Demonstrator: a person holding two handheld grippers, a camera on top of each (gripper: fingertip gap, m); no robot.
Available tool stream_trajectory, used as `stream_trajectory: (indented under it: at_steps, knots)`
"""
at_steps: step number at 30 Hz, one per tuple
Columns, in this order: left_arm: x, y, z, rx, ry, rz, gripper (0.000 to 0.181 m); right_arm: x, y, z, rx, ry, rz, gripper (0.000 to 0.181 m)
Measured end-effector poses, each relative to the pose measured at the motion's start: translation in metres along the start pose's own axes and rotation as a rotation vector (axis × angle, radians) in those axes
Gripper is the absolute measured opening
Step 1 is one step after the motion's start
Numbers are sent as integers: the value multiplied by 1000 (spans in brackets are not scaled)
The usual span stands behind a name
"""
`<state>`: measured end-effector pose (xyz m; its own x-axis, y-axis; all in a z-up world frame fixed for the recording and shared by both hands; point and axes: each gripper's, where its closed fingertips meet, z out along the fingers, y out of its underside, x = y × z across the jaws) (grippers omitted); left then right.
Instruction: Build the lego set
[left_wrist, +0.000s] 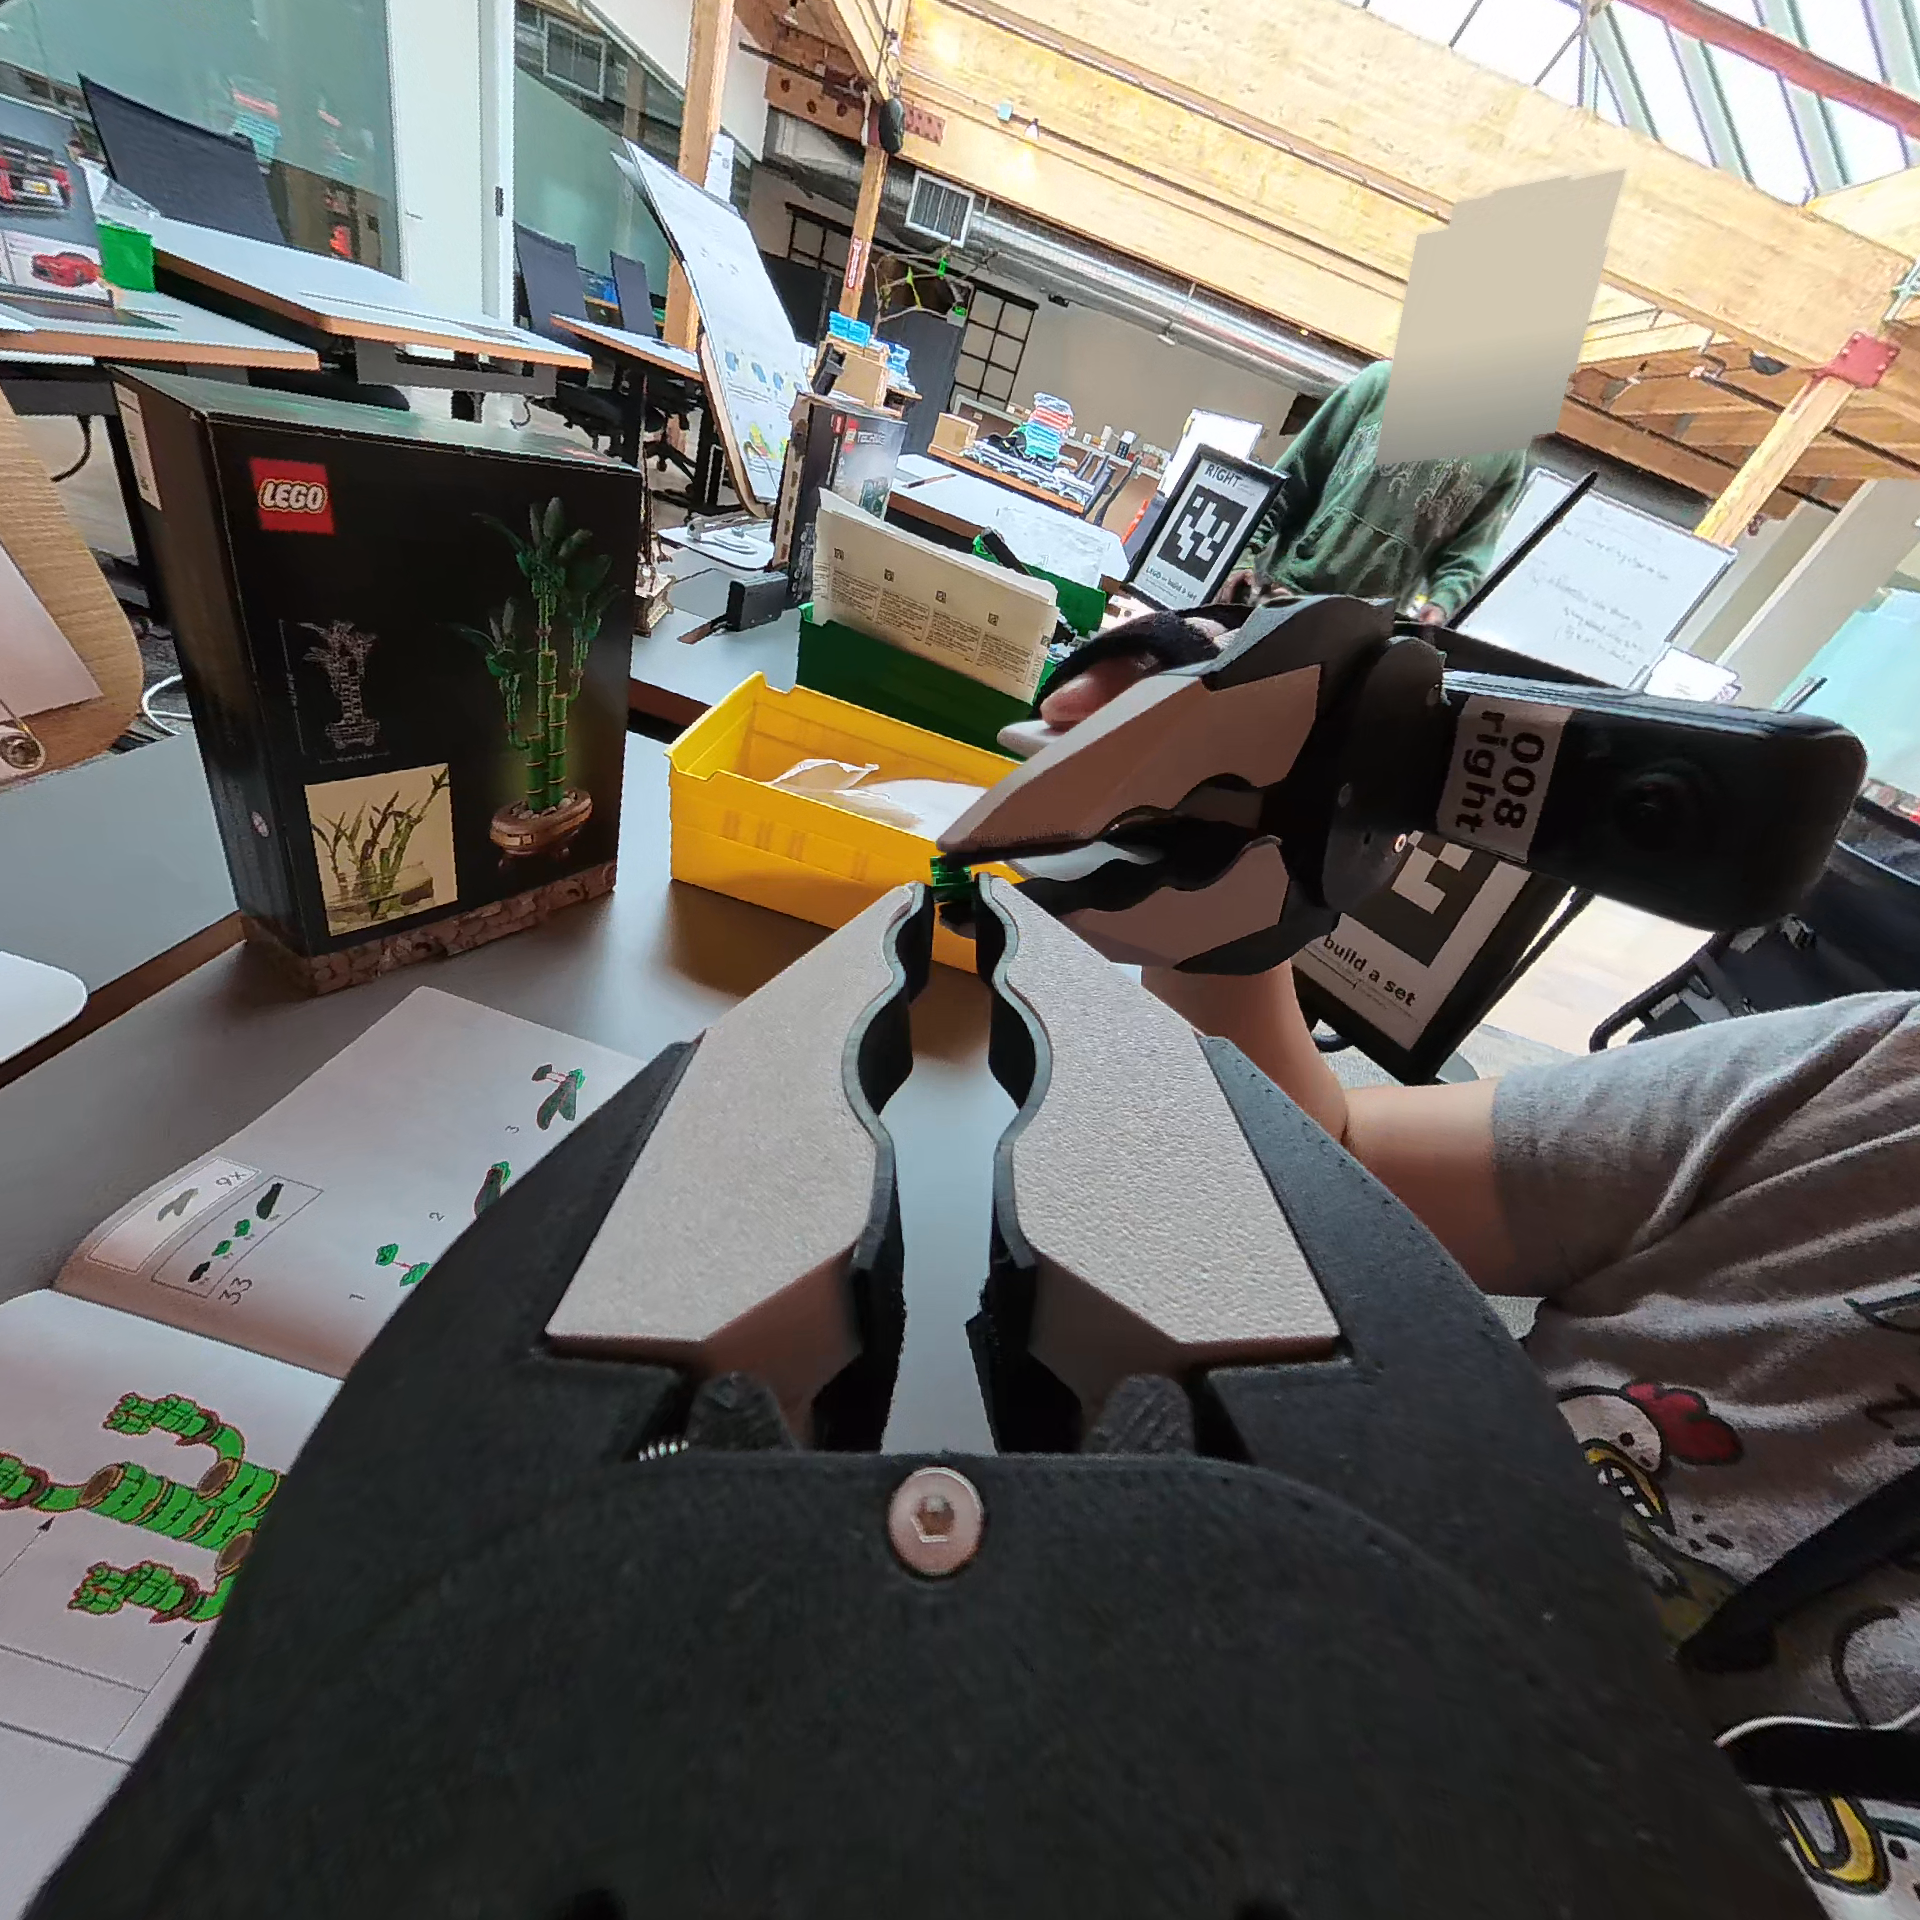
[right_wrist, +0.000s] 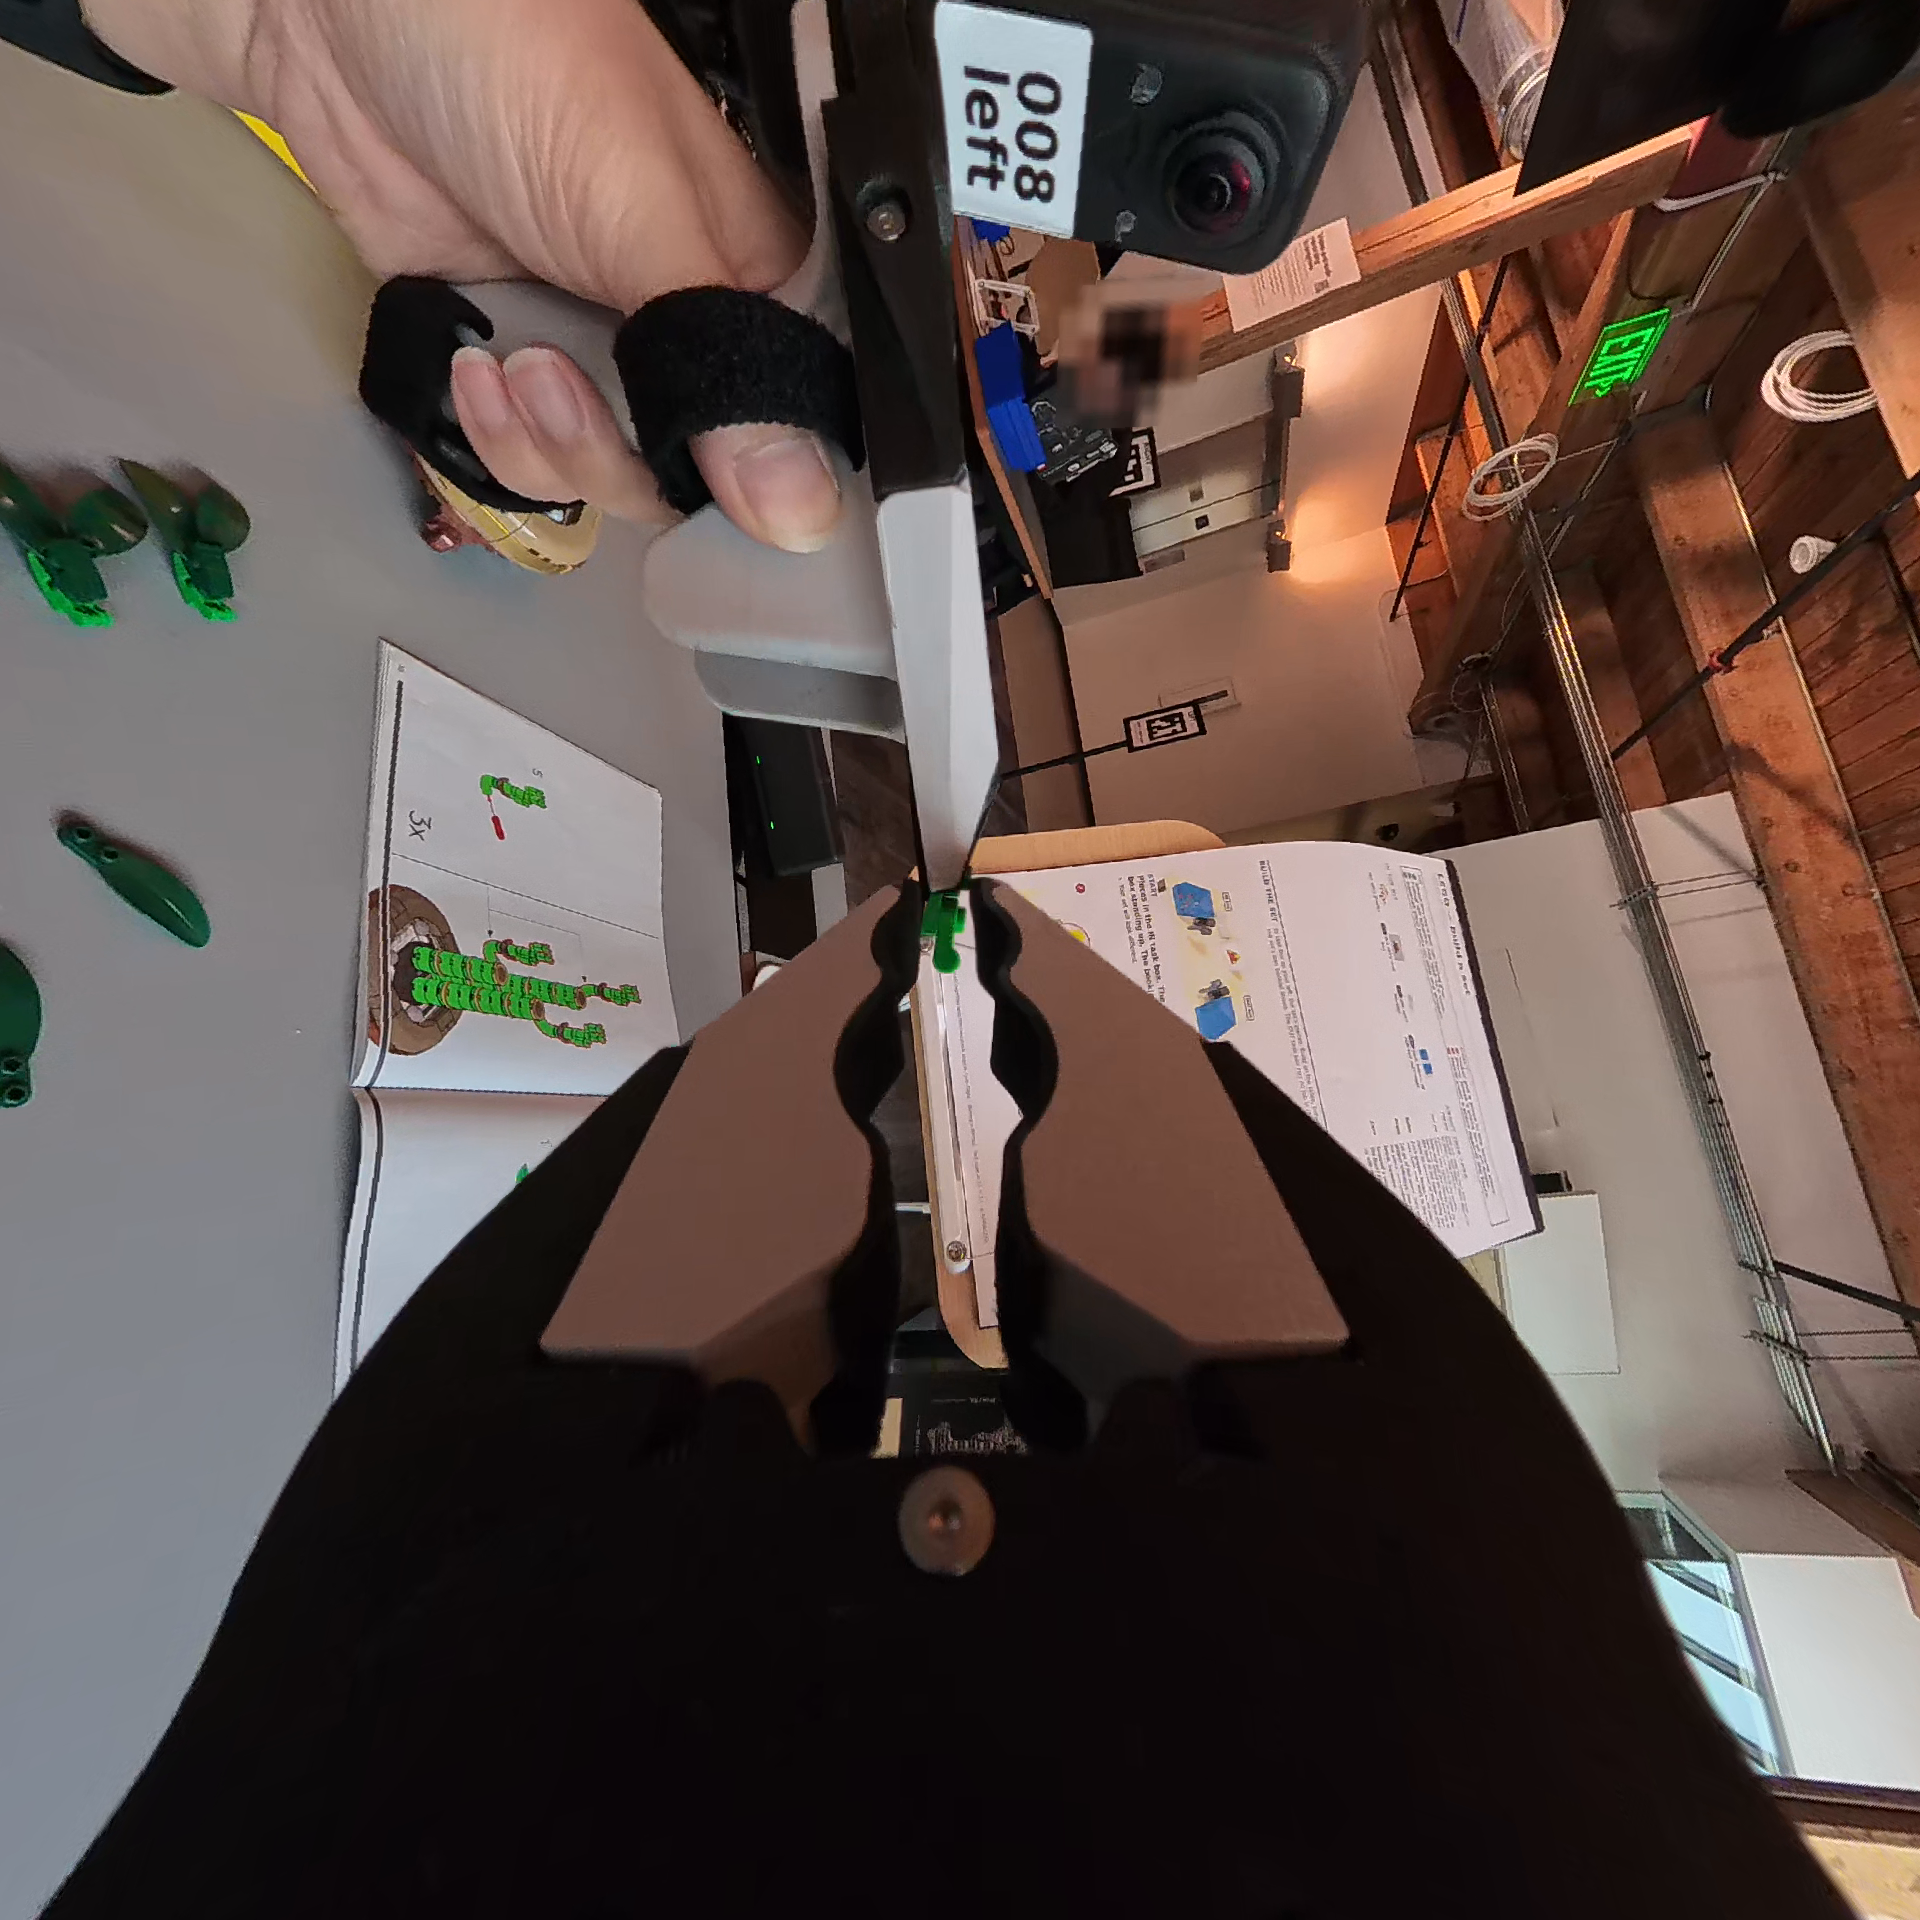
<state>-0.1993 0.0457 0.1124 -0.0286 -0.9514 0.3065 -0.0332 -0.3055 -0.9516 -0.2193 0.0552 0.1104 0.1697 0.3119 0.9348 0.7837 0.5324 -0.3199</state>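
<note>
My left gripper (left_wrist: 951, 902) is shut on a small green lego piece (left_wrist: 948, 883) at its fingertips, held above the table. My right gripper (left_wrist: 958, 850) comes in from the right, and its tips pinch the same green cluster from above. In the right wrist view, my right gripper (right_wrist: 948, 902) is shut on a bright green piece (right_wrist: 945, 932). There the left gripper (right_wrist: 943, 864) shows edge-on, meeting it tip to tip. I cannot tell whether this is one piece or two joined. Several dark green leaf pieces (right_wrist: 135, 883) lie on the table.
An open instruction booklet (left_wrist: 312, 1195) lies on the grey table under my left gripper. A black lego box (left_wrist: 416, 675) stands at the left, a yellow bin (left_wrist: 790, 821) behind the grippers and a green bin with papers (left_wrist: 914, 665) beyond. A person in a green top (left_wrist: 1382, 520) stands far back. Less than 4 cm separates the two grippers' tips.
</note>
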Motion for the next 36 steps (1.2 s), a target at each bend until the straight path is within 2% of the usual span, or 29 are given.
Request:
stream_trajectory:
  at_steps: [20, 25, 29, 32, 33, 35, 36]
  knots:
    - [10, -5, -2, 10, 12, 45, 5, 5, -6, -7, 23, 7, 43, 5]
    - [8, -7, -4, 23, -3, 48, 5, 10, -6, -5, 38, 23, 95, 11]
    - [5, -2, -3, -10, -24, 55, 5, 2, 0, -4, -3, -18, 79, 5]
    - [4, -7, -4, 24, -27, 53, 5, 8, -1, -2, 14, 14, 102, 6]
    - [4, -8, -6, 30, -18, 46, 5, 9, -3, -2, 34, 22, 112, 8]
    - [0, -7, -9, 26, -27, 50, 5, 16, -3, -1, 41, 67, 109, 27]
    - [-2, -9, -12, 37, -35, 65, 5, 19, -1, -2, 36, 80, 110, 29]
